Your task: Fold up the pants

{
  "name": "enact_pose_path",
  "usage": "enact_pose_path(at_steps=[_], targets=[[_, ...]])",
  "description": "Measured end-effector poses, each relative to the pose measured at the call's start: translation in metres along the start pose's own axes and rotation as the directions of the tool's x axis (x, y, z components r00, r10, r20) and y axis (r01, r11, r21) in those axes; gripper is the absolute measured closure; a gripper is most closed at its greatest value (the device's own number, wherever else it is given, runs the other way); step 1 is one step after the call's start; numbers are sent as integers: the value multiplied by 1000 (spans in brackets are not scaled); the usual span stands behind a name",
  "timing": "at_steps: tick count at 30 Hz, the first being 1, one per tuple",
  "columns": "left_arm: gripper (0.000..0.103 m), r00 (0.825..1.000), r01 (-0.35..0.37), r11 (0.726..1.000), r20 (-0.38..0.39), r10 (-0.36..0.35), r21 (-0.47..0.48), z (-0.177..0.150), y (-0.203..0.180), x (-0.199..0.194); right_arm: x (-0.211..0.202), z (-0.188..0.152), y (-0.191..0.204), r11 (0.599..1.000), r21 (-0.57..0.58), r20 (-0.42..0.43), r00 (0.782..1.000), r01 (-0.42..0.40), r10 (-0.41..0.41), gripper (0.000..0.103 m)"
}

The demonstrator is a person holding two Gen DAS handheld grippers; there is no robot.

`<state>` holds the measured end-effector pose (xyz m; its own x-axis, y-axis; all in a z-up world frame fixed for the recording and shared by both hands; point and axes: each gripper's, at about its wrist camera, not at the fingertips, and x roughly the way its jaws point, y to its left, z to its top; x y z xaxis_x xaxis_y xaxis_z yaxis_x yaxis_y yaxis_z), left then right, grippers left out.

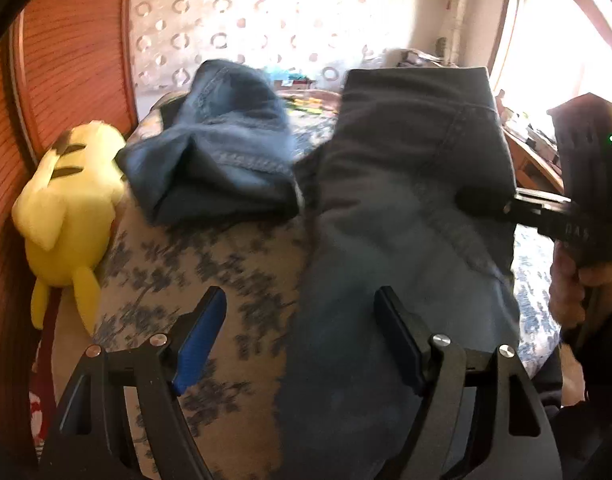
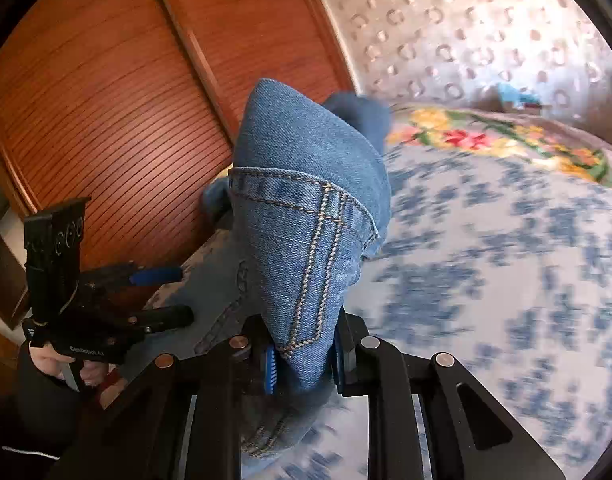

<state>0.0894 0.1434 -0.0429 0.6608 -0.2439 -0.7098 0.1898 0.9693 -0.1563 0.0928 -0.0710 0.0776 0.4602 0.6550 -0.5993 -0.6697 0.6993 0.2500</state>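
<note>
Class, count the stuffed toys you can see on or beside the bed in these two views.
1. A yellow plush lies at the bed's left edge, against the wooden panel, left of the jeans. It shows only in the left wrist view; the jeans could hide others.

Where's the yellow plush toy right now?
In the left wrist view, the yellow plush toy lies at the bed's left edge against the wooden slatted door, just left of the bunched jeans.
</note>
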Motion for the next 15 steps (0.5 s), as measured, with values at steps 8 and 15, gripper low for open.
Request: enact_pose_path(at_steps=[8, 15], targets=[[26, 999, 36, 995, 13, -37, 97, 31, -51, 17, -41, -8, -104, 978, 53, -28, 979, 202, -201, 81], [26, 998, 56, 986, -23, -53, 155, 57, -81, 55, -39, -16, -143, 976, 70, -30, 978, 206, -204, 75]])
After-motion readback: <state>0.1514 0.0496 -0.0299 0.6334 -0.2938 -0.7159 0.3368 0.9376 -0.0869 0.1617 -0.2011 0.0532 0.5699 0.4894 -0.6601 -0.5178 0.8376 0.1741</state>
